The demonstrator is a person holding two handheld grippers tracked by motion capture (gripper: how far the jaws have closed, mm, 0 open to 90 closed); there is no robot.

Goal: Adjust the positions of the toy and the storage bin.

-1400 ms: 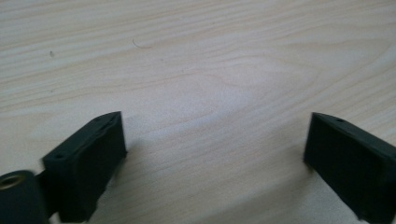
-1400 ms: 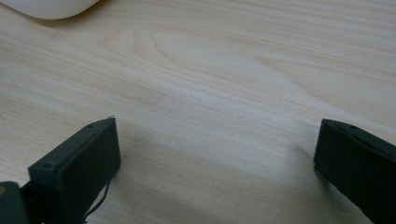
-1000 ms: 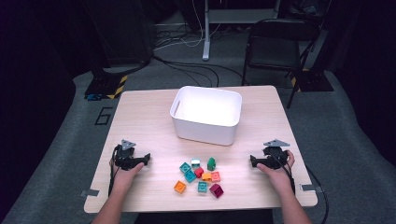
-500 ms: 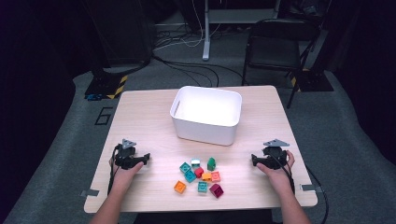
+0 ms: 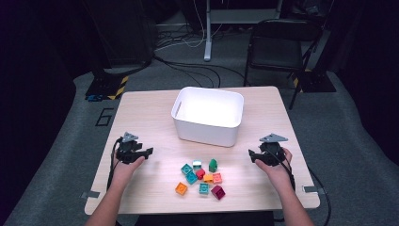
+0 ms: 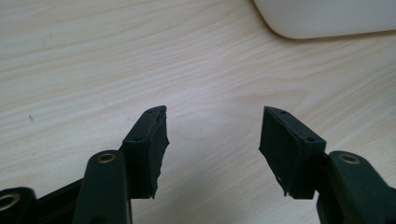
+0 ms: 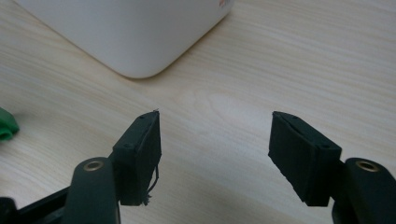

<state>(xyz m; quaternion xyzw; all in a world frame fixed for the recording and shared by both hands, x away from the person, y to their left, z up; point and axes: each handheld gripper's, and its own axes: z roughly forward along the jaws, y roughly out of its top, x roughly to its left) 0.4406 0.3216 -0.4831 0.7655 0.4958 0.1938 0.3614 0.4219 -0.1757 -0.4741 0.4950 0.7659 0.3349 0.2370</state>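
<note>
A white bin [image 5: 208, 115] stands at the middle of the wooden table [image 5: 146, 113]. In front of it lies a cluster of several small toy bricks [image 5: 202, 176]: teal, red, orange, magenta and a green one [image 5: 212, 165]. My left gripper [image 5: 147, 152] rests low over the table left of the bricks, open, with bare wood between its jaws [image 6: 212, 135]. My right gripper [image 5: 252, 155] sits right of the bricks, open too, nothing between its jaws [image 7: 215, 140]. The bin's corner [image 7: 135, 37] shows ahead of it, and the green brick [image 7: 5, 125] at its left edge.
The bin's rounded edge [image 6: 327, 18] shows at the upper right of the left gripper view. Behind the table stand a black folding chair [image 5: 280, 40] and cables on the grey floor [image 5: 188, 66].
</note>
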